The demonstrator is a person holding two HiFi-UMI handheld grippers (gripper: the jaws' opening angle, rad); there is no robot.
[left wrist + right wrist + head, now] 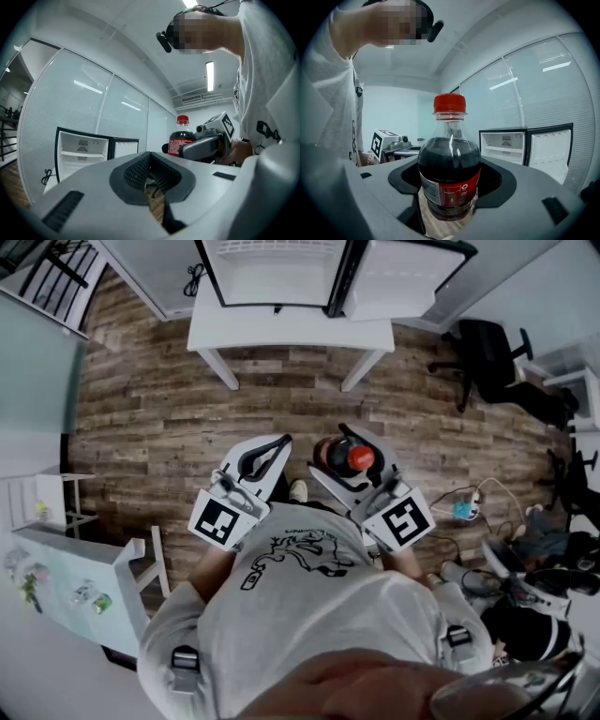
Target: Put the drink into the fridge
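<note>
A cola bottle with a red cap and red label stands upright between the jaws of my right gripper, which is shut on it. From the head view, the bottle shows cap-up in the right gripper, held in front of the person. My left gripper is beside it to the left, jaws shut with nothing between them. The small fridge stands open on a white table ahead, its white inside bare. The fridge also shows in the left gripper view, and the fridge in the right gripper view.
Wood floor lies between the person and the white table. Black office chairs stand at the right, with cables and a power strip on the floor. A white shelf with small items is at the left. Glass partition walls stand behind the fridge.
</note>
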